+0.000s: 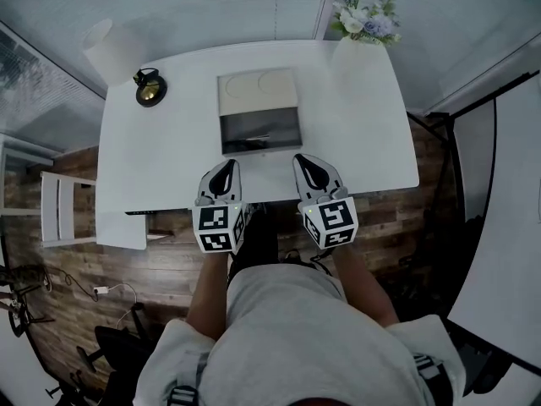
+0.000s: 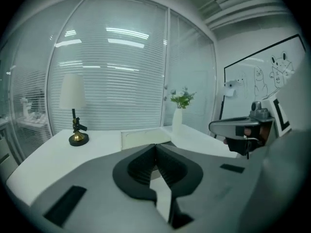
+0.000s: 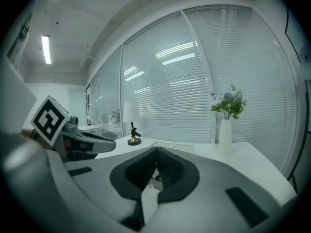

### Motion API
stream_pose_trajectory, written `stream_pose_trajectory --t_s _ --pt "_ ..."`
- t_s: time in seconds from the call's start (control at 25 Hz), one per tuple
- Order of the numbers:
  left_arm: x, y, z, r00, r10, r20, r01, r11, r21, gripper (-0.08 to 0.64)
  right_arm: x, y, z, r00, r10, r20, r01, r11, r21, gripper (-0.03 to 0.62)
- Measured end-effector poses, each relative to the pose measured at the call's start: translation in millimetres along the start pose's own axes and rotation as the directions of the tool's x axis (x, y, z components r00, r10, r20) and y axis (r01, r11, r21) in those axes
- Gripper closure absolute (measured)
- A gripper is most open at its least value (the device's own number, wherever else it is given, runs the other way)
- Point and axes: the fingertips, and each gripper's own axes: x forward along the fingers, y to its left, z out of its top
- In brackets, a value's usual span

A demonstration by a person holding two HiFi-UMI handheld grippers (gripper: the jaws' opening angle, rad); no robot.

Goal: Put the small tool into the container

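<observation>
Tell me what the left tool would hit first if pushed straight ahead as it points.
Most likely the container on the white table: the left tool, shut and empty, aims at its near edge. Height is unclear, so it might pass over the rim.

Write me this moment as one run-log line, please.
left gripper: shut, empty | right gripper: shut, empty | open beige-lidded dark container: mid white table, untouched | small tool: not discernible

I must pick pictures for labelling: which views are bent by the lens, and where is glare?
Head view: strong fisheye, the table edges bow. Left gripper view: blinds curve, reflected lights glare on them, corners black. Right gripper view: same curving and reflections, black corners.
</observation>
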Motion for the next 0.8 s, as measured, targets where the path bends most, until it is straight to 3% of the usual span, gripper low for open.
stream_pose_trajectory --t_s 0.28,0.52,0.8 --pt "-43 -1 37 0.986 0.076 0.148 -0.08 0.997 0.02 0.537 -15 8 33 0.997 -0.001 0.083 0.005 0.999 -0.048 0.568" --pt "-69 -7 66 0.965 0.1 0.244 -0.114 0.993 0.043 0.537 -32 10 68 0.986 -0.024 0.168 0.043 0.993 -0.114 0.568" --pt "-84 -15 73 0.959 0.101 0.266 -0.115 0.993 0.037 0.537 -54 0 96 0.967 -0.06 0.248 0.089 0.99 -0.108 0.568"
